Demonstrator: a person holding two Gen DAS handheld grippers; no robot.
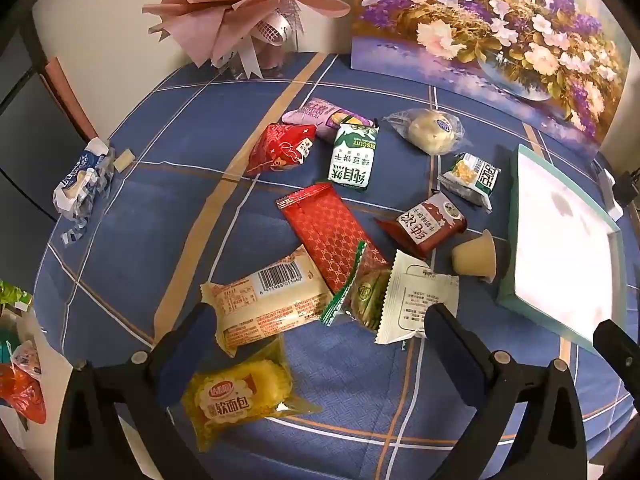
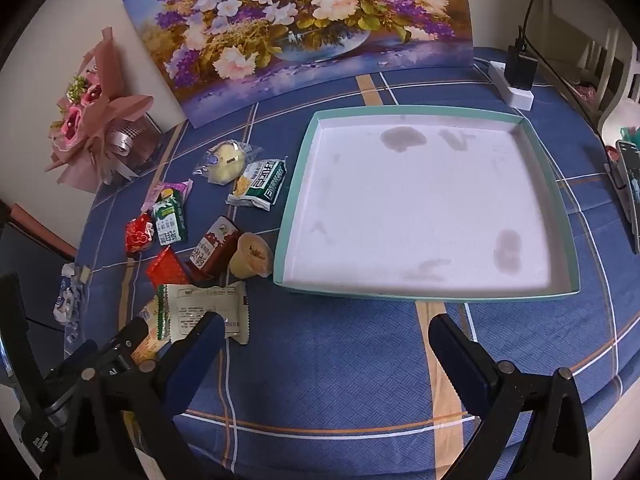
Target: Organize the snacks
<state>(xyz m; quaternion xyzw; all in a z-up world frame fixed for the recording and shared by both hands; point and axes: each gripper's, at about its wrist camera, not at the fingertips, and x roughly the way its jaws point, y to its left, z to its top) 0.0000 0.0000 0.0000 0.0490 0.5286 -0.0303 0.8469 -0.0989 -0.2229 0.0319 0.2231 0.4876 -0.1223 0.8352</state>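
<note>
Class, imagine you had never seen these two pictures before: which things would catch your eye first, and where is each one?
First, the bright white tray with its teal rim, holding no snacks, on the blue checked tablecloth. Then the jumble of snack packets to its left, notably the long red packet. Behind them, a flower painting leans at the wall.

Red packet (image 1: 334,236) partly hidden under green-edged cake (image 1: 366,294); phone (image 2: 630,188) and orange wrapper (image 1: 22,390) cut by frame edges.
</note>
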